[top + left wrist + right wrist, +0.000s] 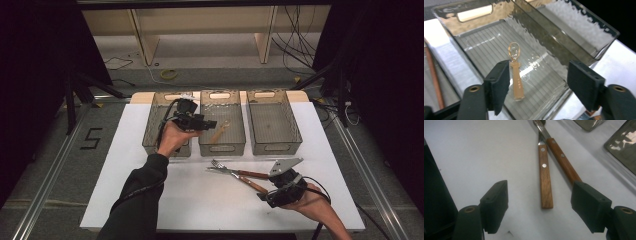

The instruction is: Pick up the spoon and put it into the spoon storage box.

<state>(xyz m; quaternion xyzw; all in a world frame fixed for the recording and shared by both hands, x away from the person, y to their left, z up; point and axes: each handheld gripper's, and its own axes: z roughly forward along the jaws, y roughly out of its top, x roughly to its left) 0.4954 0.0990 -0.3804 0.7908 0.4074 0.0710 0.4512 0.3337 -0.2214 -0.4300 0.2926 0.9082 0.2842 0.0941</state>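
**Spoon in the middle bin, both claws empty**

So here the left claw hangs over the three clear bins at the far side of the tabletop, right about where the left bin meets the middle bin. Its jaws stand wide apart with nothing between them. In the left gripper view that claw looks down into the middle bin, and the little wooden spoon lies flat on the ribbed floor of it, bowl end pointing away from the jaws. The spoon shows in the high view too, lying at a slant in that bin, clear of the pads. The right bin sits just beside the middle one.

The right claw sits low near the front right of the tabletop, jaws also apart, gripping nothing. In the right gripper view that claw has two wooden handles ahead of it: the knife lies with its handle end between the jaws but not touching either pad, and the fork crosses it and runs off under the right-hand pad. From above, the fork and knife lie crossed on the tabletop, metal ends pointing left, handles toward the right claw.
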